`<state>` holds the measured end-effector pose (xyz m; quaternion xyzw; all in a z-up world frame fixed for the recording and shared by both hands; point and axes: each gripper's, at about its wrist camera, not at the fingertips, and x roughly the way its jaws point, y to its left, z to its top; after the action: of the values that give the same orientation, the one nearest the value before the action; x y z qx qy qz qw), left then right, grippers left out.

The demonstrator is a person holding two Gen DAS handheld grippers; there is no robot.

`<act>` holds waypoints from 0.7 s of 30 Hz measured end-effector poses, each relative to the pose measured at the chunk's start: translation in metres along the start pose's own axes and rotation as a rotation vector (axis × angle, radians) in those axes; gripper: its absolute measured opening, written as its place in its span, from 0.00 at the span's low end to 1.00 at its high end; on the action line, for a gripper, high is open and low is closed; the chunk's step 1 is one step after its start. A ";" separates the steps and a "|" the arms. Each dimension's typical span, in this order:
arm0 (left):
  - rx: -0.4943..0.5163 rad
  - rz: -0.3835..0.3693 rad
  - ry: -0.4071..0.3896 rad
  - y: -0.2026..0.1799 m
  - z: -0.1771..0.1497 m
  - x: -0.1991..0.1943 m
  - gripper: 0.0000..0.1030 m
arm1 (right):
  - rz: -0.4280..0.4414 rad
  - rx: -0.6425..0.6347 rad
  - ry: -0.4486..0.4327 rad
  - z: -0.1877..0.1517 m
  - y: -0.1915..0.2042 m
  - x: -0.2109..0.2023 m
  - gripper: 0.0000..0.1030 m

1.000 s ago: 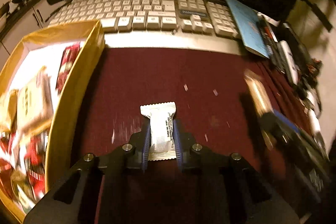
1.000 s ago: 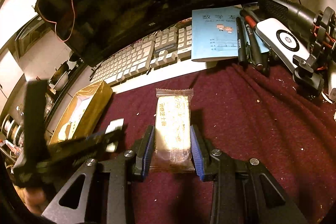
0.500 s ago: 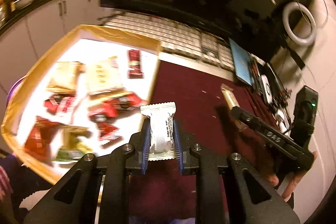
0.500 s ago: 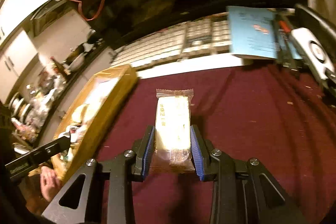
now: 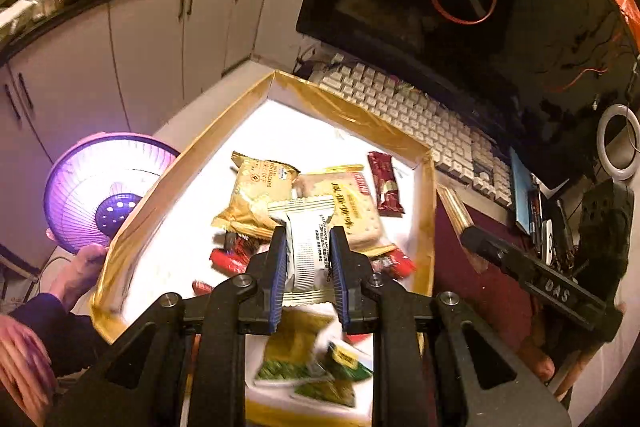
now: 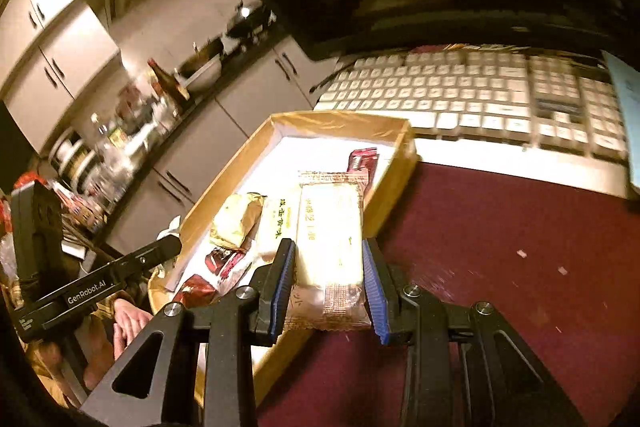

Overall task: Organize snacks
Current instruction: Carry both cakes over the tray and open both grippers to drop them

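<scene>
White snack packet clamped upright between the pads of the left gripper, hanging over the gold-walled box, above the loose snacks on its white floor. Yellow cracker pack pinched in the right gripper, over the box's right wall, beside the maroon cloth. Both grippers tilt downward; keyboard lies beyond the box.
</scene>
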<state>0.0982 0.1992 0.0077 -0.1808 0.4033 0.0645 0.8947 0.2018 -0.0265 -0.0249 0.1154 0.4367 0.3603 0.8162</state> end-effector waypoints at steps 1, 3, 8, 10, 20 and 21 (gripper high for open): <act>-0.014 0.000 0.011 0.004 0.003 0.006 0.17 | 0.007 0.005 0.016 0.004 0.002 0.008 0.33; -0.016 -0.007 0.029 0.008 0.007 0.013 0.18 | 0.004 0.019 0.037 0.013 0.000 0.022 0.33; 0.013 0.011 0.076 0.007 0.004 0.028 0.18 | -0.066 0.007 0.068 0.032 0.005 0.054 0.33; 0.031 0.005 0.101 0.003 -0.003 0.033 0.18 | -0.089 0.000 0.080 0.036 0.005 0.065 0.33; 0.089 0.029 0.171 -0.014 -0.020 0.049 0.18 | -0.158 -0.065 0.092 0.040 0.018 0.089 0.33; 0.093 0.038 0.173 -0.016 -0.021 0.050 0.18 | -0.160 -0.069 0.095 0.040 0.018 0.090 0.34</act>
<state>0.1212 0.1753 -0.0384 -0.1362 0.4849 0.0468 0.8627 0.2574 0.0534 -0.0489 0.0349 0.4698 0.3141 0.8243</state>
